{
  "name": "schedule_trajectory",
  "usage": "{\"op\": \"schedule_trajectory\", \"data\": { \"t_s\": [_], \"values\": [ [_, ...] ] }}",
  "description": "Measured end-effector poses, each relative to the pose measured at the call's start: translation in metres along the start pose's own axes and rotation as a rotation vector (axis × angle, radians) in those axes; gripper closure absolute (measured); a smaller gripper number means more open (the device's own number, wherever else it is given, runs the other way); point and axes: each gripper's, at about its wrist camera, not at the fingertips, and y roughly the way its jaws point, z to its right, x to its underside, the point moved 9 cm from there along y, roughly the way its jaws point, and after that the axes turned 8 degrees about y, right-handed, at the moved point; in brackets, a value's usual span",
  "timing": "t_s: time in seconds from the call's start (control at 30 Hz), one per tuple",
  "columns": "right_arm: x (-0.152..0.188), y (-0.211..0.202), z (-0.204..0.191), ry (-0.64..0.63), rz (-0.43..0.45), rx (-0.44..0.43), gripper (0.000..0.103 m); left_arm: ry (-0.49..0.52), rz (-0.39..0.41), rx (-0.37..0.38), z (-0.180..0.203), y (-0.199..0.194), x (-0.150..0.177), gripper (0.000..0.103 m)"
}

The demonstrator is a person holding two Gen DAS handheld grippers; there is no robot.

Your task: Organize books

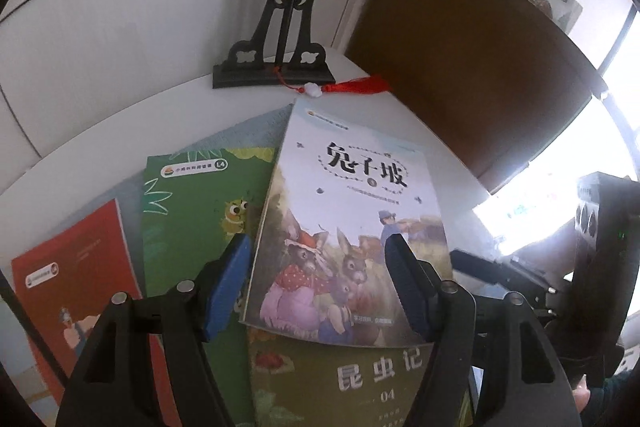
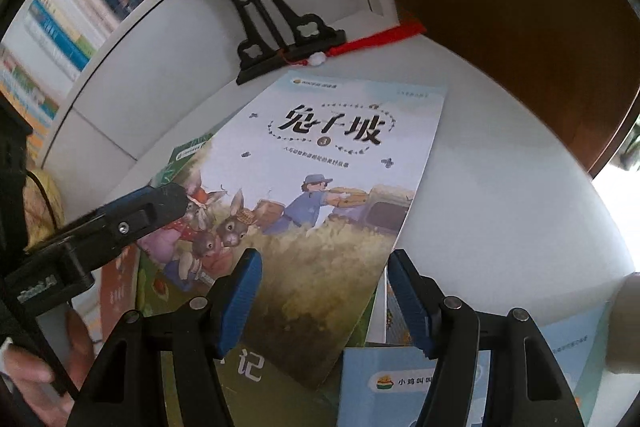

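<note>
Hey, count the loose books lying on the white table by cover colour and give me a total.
Pale blue: 2, the rabbit book and the light-blue book
Green: 2, the owl book and the insect book
Red: 1, the red book
Total: 5

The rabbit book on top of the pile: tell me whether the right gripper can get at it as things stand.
Probably yes. The rabbit book lies on top of the other books with nothing covering it, and the right gripper hangs just above its near corner, jaws open. The left gripper hovers over the far edge but leaves that corner free.
</note>
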Motion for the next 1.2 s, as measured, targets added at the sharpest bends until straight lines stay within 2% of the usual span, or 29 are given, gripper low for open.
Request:
{"op": "schedule_trajectory", "data": {
  "t_s": [0.1,0.2,0.27,0.33,0.43,0.5,0.53,0.63,0.67,0.7,0.73,0.83,0.9,1.03,1.2],
  "values": [
    [-0.003,-0.004,-0.012,-0.06,0.022,0.029,0.032,0.001,-0.024,-0.007,-0.003,0.001,0.008,0.037],
    [-0.002,-0.012,-0.029,-0.144,0.033,0.037,0.027,-0.061,-0.008,0.044,-0.006,-0.015,0.019,0.037],
    [0.006,-0.017,-0.04,-0.188,0.011,0.0,0.02,-0.105,0.008,0.074,-0.007,-0.03,0.033,0.037],
    [0.022,-0.02,-0.044,-0.177,-0.031,-0.053,0.013,-0.139,0.022,0.085,-0.006,-0.042,0.048,0.037],
    [0.05,-0.023,-0.039,-0.117,-0.105,-0.13,0.013,-0.161,0.02,0.058,-0.003,-0.065,0.084,0.037],
    [0.071,-0.025,-0.038,-0.078,-0.153,-0.189,0.013,-0.184,0.005,0.077,0.005,-0.081,0.116,0.037],
    [0.08,-0.034,-0.038,-0.079,-0.136,-0.215,0.011,-0.201,-0.003,0.084,0.009,-0.086,0.129,0.037],
    [0.102,-0.047,-0.043,-0.096,-0.159,-0.255,0.011,-0.236,-0.02,0.08,0.02,-0.103,0.171,0.037],
    [0.11,-0.053,-0.045,-0.106,-0.171,-0.28,0.012,-0.257,-0.016,0.074,0.021,-0.108,0.181,0.037],
    [0.117,-0.059,-0.044,-0.107,-0.18,-0.304,0.018,-0.289,-0.008,0.074,0.02,-0.11,0.189,0.037],
    [0.122,-0.064,-0.04,-0.096,-0.185,-0.319,0.03,-0.313,-0.002,0.082,0.019,-0.111,0.194,0.037],
    [0.134,-0.074,-0.022,-0.046,-0.2,-0.319,0.048,-0.375,0.006,0.113,0.015,-0.105,0.2,0.037],
    [0.137,-0.077,-0.013,-0.008,-0.207,-0.324,0.055,-0.388,0.004,0.107,0.014,-0.099,0.202,0.037],
    [0.141,-0.08,-0.007,0.032,-0.201,-0.345,0.056,-0.393,-0.013,0.113,0.017,-0.088,0.204,0.037],
    [0.143,-0.081,-0.015,-0.028,-0.164,-0.302,0.057,-0.368,-0.031,0.075,0.021,-0.084,0.204,0.037]
  ]
}}
